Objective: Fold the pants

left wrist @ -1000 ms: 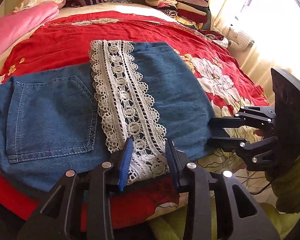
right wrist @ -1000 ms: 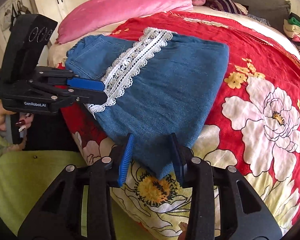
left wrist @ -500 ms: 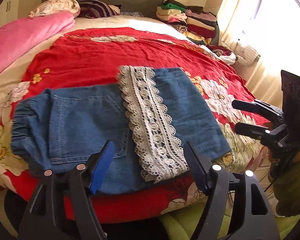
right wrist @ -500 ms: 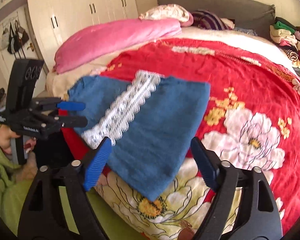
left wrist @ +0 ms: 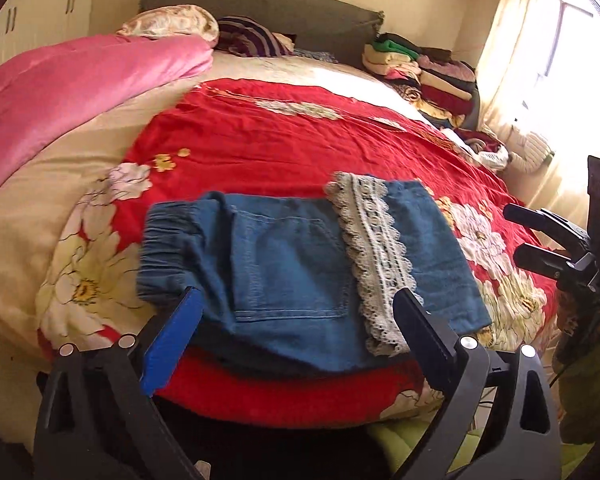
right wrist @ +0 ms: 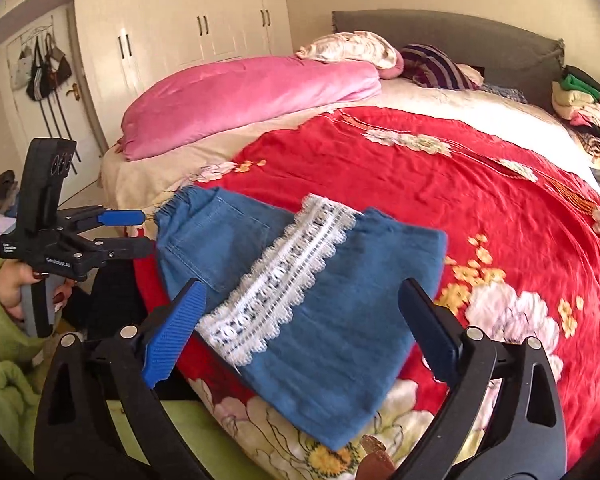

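From the left wrist, the left gripper (left wrist: 296, 344) is hanging wide apart, its jaws having just been opening, gripping nothing — the folded denim pants (left wrist: 284, 276) are lying on the red floral bedspread (left wrist: 284, 148) toward twelve o'clock. From the right wrist, the right gripper (right wrist: 300, 332) is likewise spreading empty; the lace trim (right wrist: 284, 276) is running toward one o'clock.

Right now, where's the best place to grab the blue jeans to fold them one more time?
Probably the elastic waistband end of the jeans, coming from the bed's near edge. That end lies flat, bunched and thick, with free edges to pinch, and it can swing over toward the lace trim. Both the left gripper and right gripper are open, holding nothing.
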Demonstrator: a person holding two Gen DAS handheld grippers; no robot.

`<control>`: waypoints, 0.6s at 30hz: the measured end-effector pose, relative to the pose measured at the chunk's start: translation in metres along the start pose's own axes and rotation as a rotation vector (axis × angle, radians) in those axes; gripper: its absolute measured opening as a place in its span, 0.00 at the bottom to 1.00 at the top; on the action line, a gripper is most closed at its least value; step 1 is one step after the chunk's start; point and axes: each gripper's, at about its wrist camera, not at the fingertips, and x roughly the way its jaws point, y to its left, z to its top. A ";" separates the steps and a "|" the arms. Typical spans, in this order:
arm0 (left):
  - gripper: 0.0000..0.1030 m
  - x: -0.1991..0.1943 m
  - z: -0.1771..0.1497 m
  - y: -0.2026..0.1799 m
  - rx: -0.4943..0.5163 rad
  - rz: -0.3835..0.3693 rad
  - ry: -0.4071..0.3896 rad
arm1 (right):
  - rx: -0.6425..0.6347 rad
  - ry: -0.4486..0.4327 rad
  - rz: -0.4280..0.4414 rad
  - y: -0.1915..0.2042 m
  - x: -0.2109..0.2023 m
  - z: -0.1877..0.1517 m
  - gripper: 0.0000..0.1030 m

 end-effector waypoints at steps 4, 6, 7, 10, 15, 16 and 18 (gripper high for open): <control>0.93 -0.005 -0.005 0.021 -0.047 0.016 0.005 | -0.018 0.003 0.019 0.012 0.010 0.013 0.90; 0.93 -0.005 -0.009 0.033 -0.076 0.028 0.014 | -0.030 0.003 0.038 0.019 0.016 0.020 0.90; 0.93 -0.005 -0.010 0.038 -0.088 0.031 0.017 | -0.034 0.006 0.042 0.021 0.019 0.023 0.90; 0.93 -0.006 -0.015 0.052 -0.125 0.031 0.023 | -0.066 0.016 0.057 0.033 0.033 0.033 0.91; 0.93 -0.002 -0.023 0.068 -0.169 0.028 0.032 | -0.081 0.048 0.091 0.045 0.059 0.047 0.91; 0.93 -0.001 -0.024 0.071 -0.177 0.024 0.035 | -0.090 0.055 0.102 0.050 0.066 0.051 0.91; 0.93 0.001 -0.026 0.075 -0.195 0.012 0.040 | -0.105 0.064 0.115 0.056 0.074 0.057 0.91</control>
